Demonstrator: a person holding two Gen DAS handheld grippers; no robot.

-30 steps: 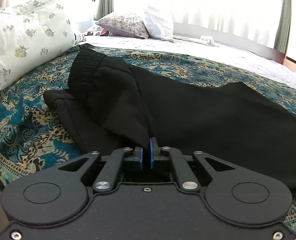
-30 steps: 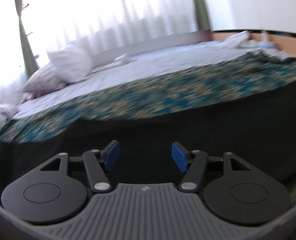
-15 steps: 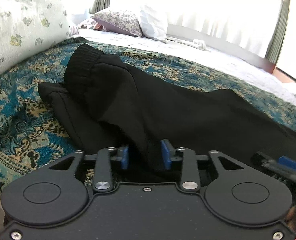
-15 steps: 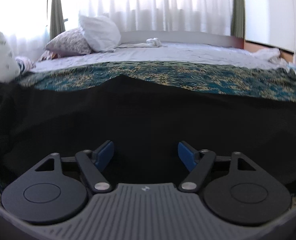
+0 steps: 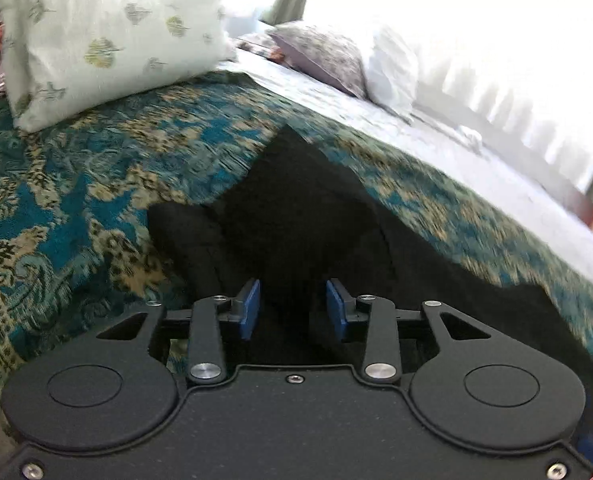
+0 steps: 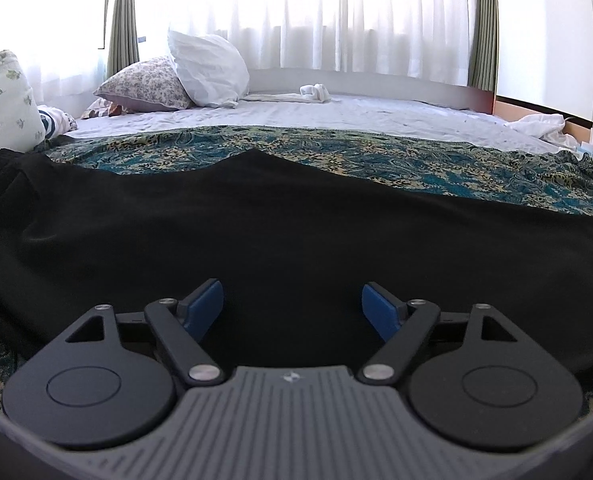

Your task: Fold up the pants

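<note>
The left gripper (image 5: 292,308), pinched shut on the black pants (image 5: 296,216) 1 second ago, has let go and now stands partly open and empty above the cloth, so this fold looks laid down. The right gripper (image 6: 292,308) is opening wide, holding nothing, with the pants spread on the patterned bedspread (image 6: 336,148) from 9 to 3 o'clock.

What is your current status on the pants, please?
Left gripper open, right gripper opening, both empty. Black pants spread on bedspread. Nothing blocking.
</note>
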